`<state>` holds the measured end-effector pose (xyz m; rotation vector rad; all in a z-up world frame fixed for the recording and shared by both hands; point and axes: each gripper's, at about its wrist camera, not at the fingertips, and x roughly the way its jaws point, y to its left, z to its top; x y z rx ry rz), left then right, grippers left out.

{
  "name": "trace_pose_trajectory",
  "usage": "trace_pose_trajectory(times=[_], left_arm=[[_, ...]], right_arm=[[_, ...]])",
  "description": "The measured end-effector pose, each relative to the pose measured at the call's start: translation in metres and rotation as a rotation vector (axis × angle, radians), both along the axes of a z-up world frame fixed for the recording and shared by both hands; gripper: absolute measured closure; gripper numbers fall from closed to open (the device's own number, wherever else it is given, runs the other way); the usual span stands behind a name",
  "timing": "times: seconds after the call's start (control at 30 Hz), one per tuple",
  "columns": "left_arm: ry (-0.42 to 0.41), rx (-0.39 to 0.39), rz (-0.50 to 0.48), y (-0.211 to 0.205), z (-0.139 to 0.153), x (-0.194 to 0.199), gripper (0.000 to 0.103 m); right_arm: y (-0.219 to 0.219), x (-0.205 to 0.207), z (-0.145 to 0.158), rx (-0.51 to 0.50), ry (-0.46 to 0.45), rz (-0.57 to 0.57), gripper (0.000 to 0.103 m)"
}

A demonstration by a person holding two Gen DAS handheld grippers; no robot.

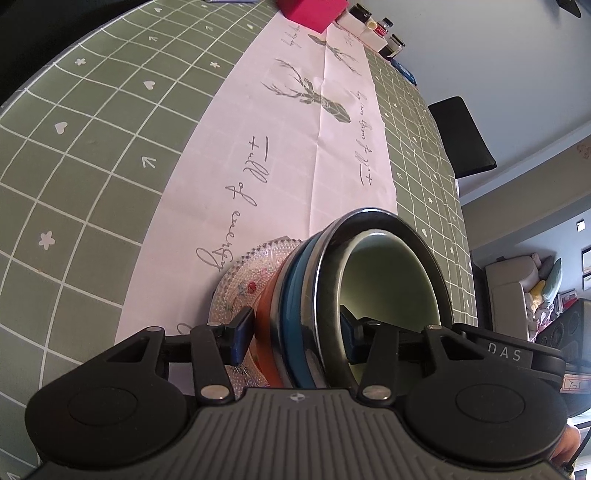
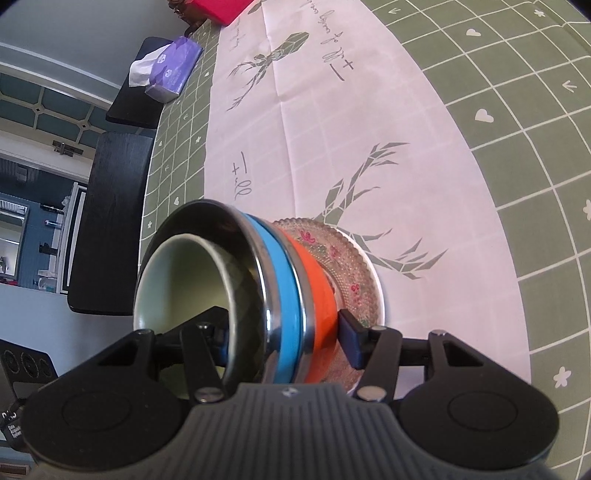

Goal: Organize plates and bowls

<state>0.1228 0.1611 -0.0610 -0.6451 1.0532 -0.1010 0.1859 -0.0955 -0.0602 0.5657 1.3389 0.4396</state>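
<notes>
Left wrist cam: my left claw straddles the stack's wall at 6 o'clock. One blue pad sits outside, over the glass plate just beside the orange bowl; the other is inside the pale green bowl. The jaws stand part-way apart w/ the stack between them. I can't tell if the pads actually press.

Stack order, from the counter side: glass plate w/ beaded rim, orange bowl, blue bowl, steel bowl, green bowl nested innermost. It sits on the white deer-print runner, which lies down the middle of the counter over a green checked cloth. I can't tell if the plate rests on the runner or is just clear of it.

Right wrist cam: my right claw has the same setup on the opposite side, one pad under the plates at 4 o'clock, the other inside the green bowl at 7. Its jaws are part-way apart too; again I can't tell if it's clamped. A white plate edge shows beneath the glass one.

Far end, 12 o'clock: pink box, w/ small jars at 1 o'clock. A purple tissue pack is at 10 o'clock in the right cam, near the counter edge, and a black chair stands beside the counter at 9.
</notes>
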Motion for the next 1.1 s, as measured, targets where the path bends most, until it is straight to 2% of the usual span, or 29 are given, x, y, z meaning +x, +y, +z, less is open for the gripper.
trace_pose_trajectory(times=[0.27, 0.43, 0.6, 0.77, 0.93, 1.1], left_arm=[[-0.046, 0.037, -0.004, 0.000, 0.010, -0.001, 0.048], [-0.105, 0.144, -0.019, -0.006, 0.023, -0.005, 0.041], [-0.196, 0.254, -0.034, -0.011, 0.046, -0.012, 0.035], [-0.332, 0.412, -0.072, -0.022, 0.081, -0.023, 0.029], [-0.454, 0.559, -0.109, -0.042, 0.113, -0.042, 0.024], [-0.574, 0.712, -0.089, -0.063, 0.138, -0.066, 0.023]], right_arm=[[-0.006, 0.001, 0.007, -0.007, -0.024, -0.018, 0.038], [-0.008, 0.000, 0.018, -0.018, -0.057, -0.007, 0.037], [-0.011, -0.003, 0.042, -0.037, -0.141, 0.026, 0.035], [-0.010, -0.015, 0.079, -0.103, -0.301, 0.087, 0.031], [-0.010, -0.040, 0.121, -0.215, -0.527, 0.156, 0.030], [-0.019, -0.074, 0.154, -0.327, -0.757, 0.208, 0.029]])
